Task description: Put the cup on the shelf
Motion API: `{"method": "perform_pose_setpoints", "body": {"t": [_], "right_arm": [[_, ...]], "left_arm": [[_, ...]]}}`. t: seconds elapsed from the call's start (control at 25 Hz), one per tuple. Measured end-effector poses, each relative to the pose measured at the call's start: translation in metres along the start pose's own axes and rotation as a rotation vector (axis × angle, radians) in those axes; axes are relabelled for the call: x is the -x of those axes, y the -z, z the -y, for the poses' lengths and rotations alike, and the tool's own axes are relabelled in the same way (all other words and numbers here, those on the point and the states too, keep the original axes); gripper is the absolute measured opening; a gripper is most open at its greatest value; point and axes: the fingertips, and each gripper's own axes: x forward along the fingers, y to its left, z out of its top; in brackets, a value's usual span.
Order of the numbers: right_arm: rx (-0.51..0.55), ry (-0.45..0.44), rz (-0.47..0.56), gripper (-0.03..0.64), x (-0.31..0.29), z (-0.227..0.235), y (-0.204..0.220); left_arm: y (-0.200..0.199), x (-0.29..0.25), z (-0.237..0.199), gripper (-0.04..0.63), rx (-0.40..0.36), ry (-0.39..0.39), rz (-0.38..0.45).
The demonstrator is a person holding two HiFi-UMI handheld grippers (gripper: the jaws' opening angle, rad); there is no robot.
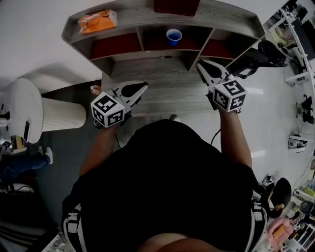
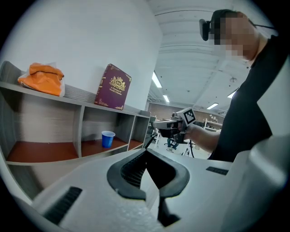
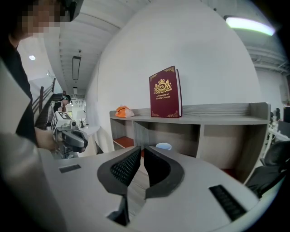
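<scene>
A blue cup (image 1: 173, 37) stands upright in the middle compartment of the grey shelf (image 1: 231, 17), on its red-brown floor. It also shows as the cup (image 2: 108, 138) in the left gripper view and as the cup (image 3: 163, 146) just past the jaws in the right gripper view. My left gripper (image 1: 144, 84) is over the desk in front of the shelf, jaws together and empty. My right gripper (image 1: 199, 63) is nearer the shelf, below its right compartment, jaws shut with nothing between them. Both are apart from the cup.
An orange bag (image 1: 98, 20) lies on the shelf top at the left and a maroon book (image 1: 176, 6) stands on it at the middle. The wooden desk (image 1: 162, 78) runs under the shelf. A white ribbed bin (image 1: 61, 114) is at the left, a black chair (image 1: 266, 54) at the right.
</scene>
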Motion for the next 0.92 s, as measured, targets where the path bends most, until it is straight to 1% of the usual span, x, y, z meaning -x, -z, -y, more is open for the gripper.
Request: {"method": "perform_pose_setpoints", "body": {"t": [0.16,0.28,0.52,0.68,0.92], "right_arm": [[-0.009,0.035,0.013,0.032,0.016,-0.004,0.001],[-0.013,0.056,0.025,0.032,0.026,-0.009,0.001],[-0.040,0.086,0.023,0.032,0.047,-0.025,0.016],[-0.055,0.088,0.007,0.032,0.056,-0.035,0.026],[-0.071,0.078,-0.013,0.032,0.068,-0.053,0.047]], "left_arm": [[0.000,0.002,0.004,0.017,-0.012,0.020,-0.012],[-0.004,0.005,0.004,0.017,-0.023,0.024,-0.002],[-0.011,0.001,0.022,0.017,-0.090,0.065,0.005],[-0.012,-0.007,0.033,0.017,-0.099,0.100,0.005],[-0.003,-0.017,0.051,0.017,-0.111,0.147,-0.022]]}}
